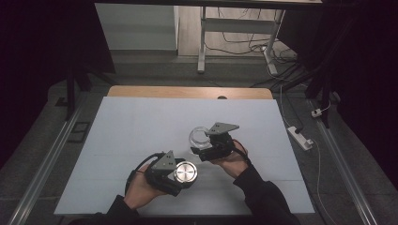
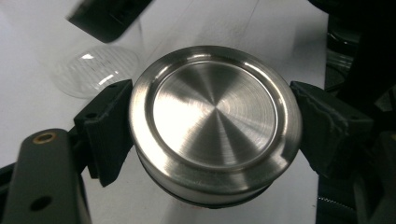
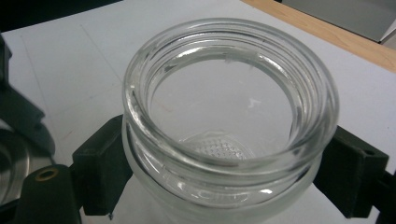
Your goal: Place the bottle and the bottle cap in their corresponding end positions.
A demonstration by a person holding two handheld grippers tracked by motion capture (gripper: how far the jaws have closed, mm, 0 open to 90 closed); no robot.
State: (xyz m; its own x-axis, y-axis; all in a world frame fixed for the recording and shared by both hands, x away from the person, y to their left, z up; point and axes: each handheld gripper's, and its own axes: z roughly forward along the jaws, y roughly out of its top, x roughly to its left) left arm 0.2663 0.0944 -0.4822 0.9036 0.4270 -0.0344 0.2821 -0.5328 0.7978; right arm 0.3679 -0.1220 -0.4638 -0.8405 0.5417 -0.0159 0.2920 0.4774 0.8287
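Left gripper (image 1: 182, 174) clamps a round steel lid (image 2: 212, 123) by its rim, one pad on each side, near the table's (image 1: 141, 126) front edge. Right gripper (image 1: 202, 144) grips a clear glass jar (image 3: 229, 116) below its threaded neck, mouth open, just beyond and right of the lid, apart from it.

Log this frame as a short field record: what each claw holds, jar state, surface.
left claw: shut on the metal lid, gripped by its rim, top face to the camera
right claw: shut on the glass jar, held by its sides below the neck
jar state: open, empty
lid position: off the jar, apart from it
surface: white table
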